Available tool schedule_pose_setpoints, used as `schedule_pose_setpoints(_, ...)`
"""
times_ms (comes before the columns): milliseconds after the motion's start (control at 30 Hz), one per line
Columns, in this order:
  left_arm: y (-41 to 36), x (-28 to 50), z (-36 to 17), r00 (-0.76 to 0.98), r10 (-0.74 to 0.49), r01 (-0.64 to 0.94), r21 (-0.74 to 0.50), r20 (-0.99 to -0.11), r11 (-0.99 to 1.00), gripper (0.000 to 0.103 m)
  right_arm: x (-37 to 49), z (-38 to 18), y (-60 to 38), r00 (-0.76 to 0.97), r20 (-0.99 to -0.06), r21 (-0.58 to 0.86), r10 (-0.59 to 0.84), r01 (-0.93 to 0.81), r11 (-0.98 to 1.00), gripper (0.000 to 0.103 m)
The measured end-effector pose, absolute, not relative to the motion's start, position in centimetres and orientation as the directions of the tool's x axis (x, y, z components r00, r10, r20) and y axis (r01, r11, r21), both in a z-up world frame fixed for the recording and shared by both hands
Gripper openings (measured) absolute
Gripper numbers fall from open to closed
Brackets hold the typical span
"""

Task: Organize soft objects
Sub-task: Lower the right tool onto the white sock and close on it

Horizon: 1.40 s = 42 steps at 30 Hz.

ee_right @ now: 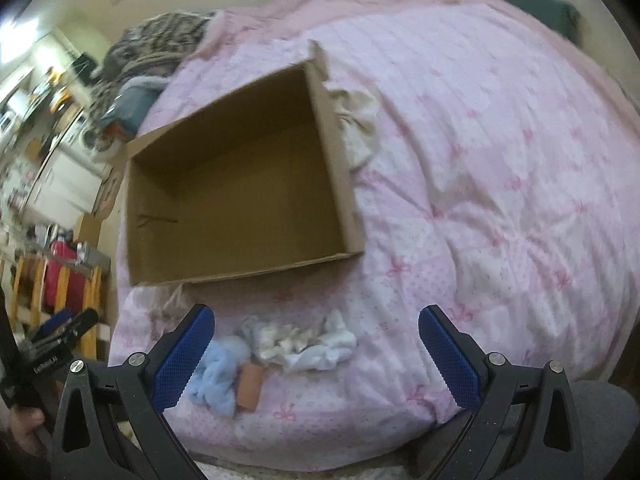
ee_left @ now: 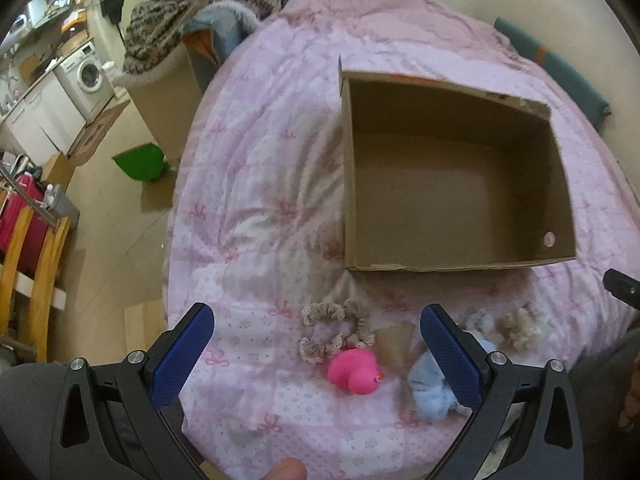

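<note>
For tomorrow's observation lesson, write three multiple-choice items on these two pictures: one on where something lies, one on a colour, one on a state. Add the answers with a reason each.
1. Where does the toy duck lie?
A. inside the cardboard box
B. on the bedspread, in front of the box
C. on the floor

2. What colour is the duck?
A. pink
B. green
C. yellow

3. How do the left tongs stand?
A. shut on the duck
B. shut on nothing
C. open, holding nothing

Answers:
1 B: the duck rests on the pink bedspread, nearer the camera than the cardboard box, beside a frilly scrunchie.
2 A: its body is bright pink.
3 C: the blue pads stand wide apart with nothing between them; the right tongs are likewise open.
</note>
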<state>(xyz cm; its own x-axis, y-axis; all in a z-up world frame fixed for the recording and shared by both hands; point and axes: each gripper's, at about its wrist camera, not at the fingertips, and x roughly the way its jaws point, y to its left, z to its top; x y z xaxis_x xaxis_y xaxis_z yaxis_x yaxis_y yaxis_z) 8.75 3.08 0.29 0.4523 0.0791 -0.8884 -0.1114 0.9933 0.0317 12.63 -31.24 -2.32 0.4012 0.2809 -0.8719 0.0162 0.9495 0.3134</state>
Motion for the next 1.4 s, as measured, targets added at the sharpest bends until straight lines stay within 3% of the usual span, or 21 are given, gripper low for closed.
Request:
schedule_pose_setpoints(367, 5.8, 9.4, -3.9, 0.373, 0.084, -0.232, -0.005, -0.924, 0.973, 0.103, 14.5, -9.2, -30.7, 0.18, -0.902, 0.413, 0.392, 0.099, 0.905, 0.103)
schedule_pose_setpoints(700, 5.8, 9.6, -4.4, 0.355, 0.071, -0.243, -0.019, -0.932, 0.97, 0.103, 14.5, -12.8, -25.1, 0.084, -0.96, 0.262, 0.266, -0.053, 0.964, 0.103)
schedule_pose_setpoints(733, 5.8, 9.6, -4.4, 0.356, 0.069, -0.242, -0.021, -0.932, 0.97, 0.103, 14.6, -13.0, -25.1, 0.087, -0.96, 0.261, 0.264, -0.049, 0.964, 0.091)
schedule_pose_setpoints(800, 5.8, 9.6, -4.3, 0.36, 0.07, -0.244, -0.021, -0.93, 0.97, 0.103, 14.9, -13.3, -25.7, 0.082, -0.954, 0.289, 0.289, -0.014, 0.957, 0.077)
schedule_pose_setpoints(933, 5.9, 9.6, -4.4, 0.363, 0.073, -0.246, -0.019, -0.929, 0.969, 0.103, 14.9, -13.0, -28.0, 0.121, -0.927, 0.365, 0.354, 0.086, 0.927, 0.062)
schedule_pose_setpoints(1133, 5.9, 9.5, -4.2, 0.366, 0.074, -0.244, -0.019, -0.928, 0.97, 0.103, 15.3, -11.9, -31.2, 0.199, -0.907, 0.411, 0.373, 0.209, 0.888, 0.057)
schedule_pose_setpoints(1333, 6.0, 9.4, -4.2, 0.366, 0.069, -0.247, -0.025, -0.928, 0.969, 0.103, 15.0, -12.0, -31.7, 0.184, -0.904, 0.42, 0.385, 0.223, 0.88, 0.057)
schedule_pose_setpoints(1400, 6.1, 9.3, -4.1, 0.369, 0.073, -0.248, -0.023, -0.927, 0.968, 0.103, 14.9, -11.3, -32.0, 0.213, -0.87, 0.487, 0.445, 0.222, 0.845, 0.058)
